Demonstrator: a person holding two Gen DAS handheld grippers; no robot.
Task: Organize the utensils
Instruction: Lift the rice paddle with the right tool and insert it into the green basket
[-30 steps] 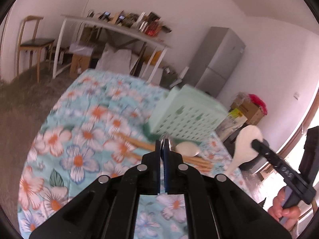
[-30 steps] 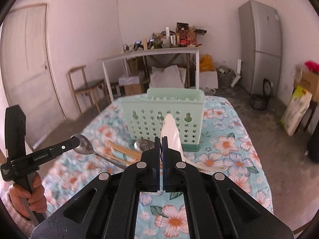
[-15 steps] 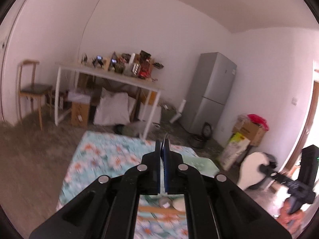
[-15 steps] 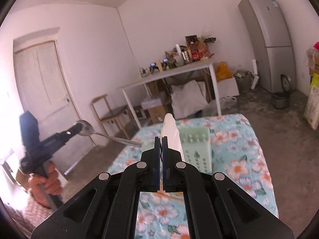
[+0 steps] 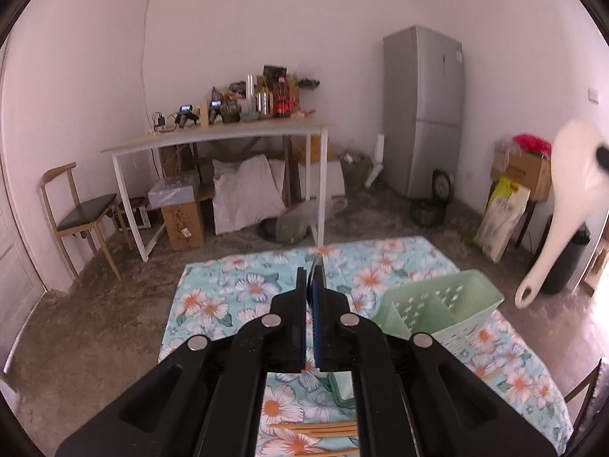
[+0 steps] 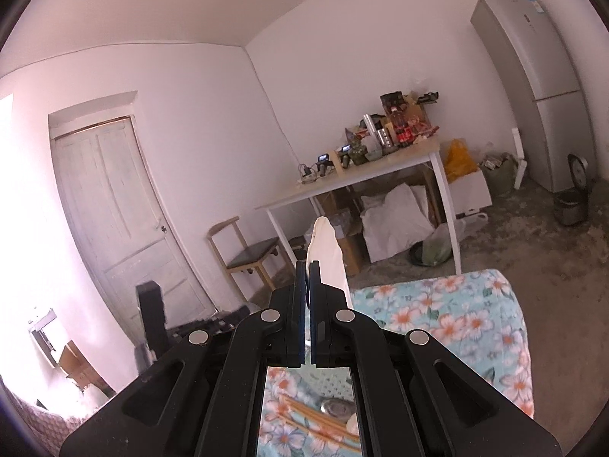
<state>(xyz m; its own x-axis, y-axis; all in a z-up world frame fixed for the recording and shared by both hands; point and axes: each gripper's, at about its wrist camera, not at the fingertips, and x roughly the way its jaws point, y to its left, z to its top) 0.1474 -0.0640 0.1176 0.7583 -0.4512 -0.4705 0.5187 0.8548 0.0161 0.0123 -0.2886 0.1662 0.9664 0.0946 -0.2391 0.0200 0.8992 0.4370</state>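
White rice paddle (image 6: 326, 253) is clamped in the right claw (image 6: 308, 266), sticking forward.

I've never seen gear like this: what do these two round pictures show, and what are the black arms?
A person holds a claw in each hand; a camera on each looks along its fingers, so the black arms are the claws. One picture looks along the left claw, shut on a thin metal utensil seen edge-on; the other along the right claw, shut on a white plastic rice paddle. Below, a flowered turquoise cloth carries a mint-green perforated plastic caddy and wooden chopsticks.
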